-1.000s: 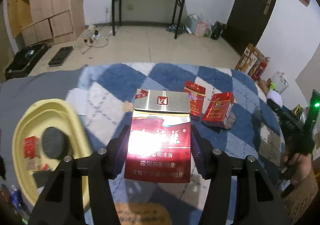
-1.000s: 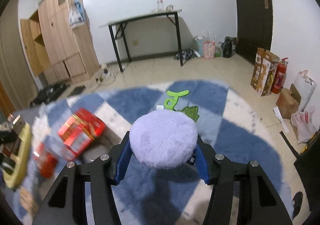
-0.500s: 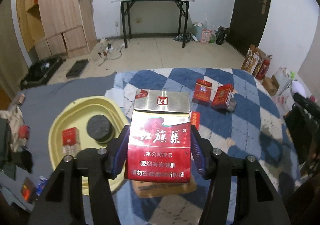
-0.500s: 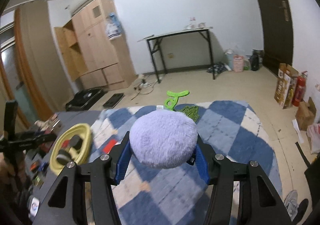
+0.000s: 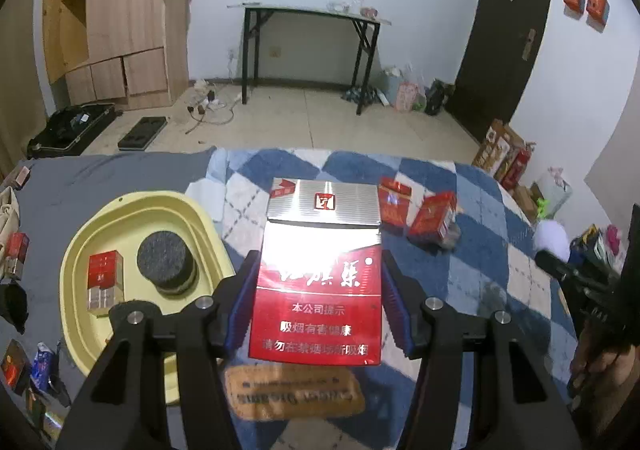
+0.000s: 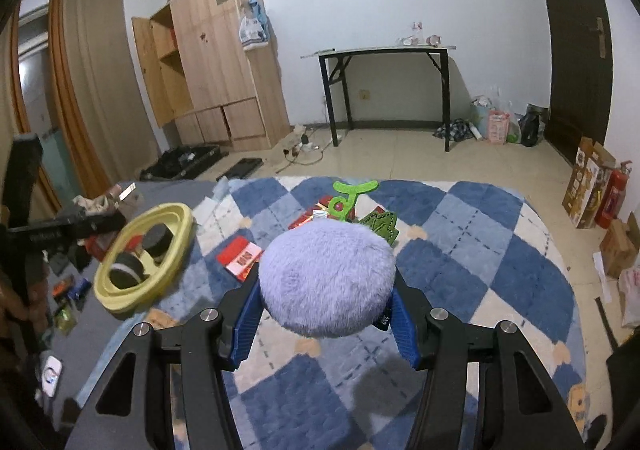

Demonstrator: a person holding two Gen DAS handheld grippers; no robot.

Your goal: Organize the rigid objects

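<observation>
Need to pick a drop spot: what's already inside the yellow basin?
Inside the yellow basin sit a red cigarette pack and a dark round puck-like object. The right wrist view suggests a second dark round piece, blurred. The left tool's finger covers the near rim.

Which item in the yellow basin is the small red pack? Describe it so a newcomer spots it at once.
Find the yellow basin on the grey cloth left of the blue checked rug. Inside it, beside a round black puck, lies the small red pack: boxy, red above and pale below.
</observation>
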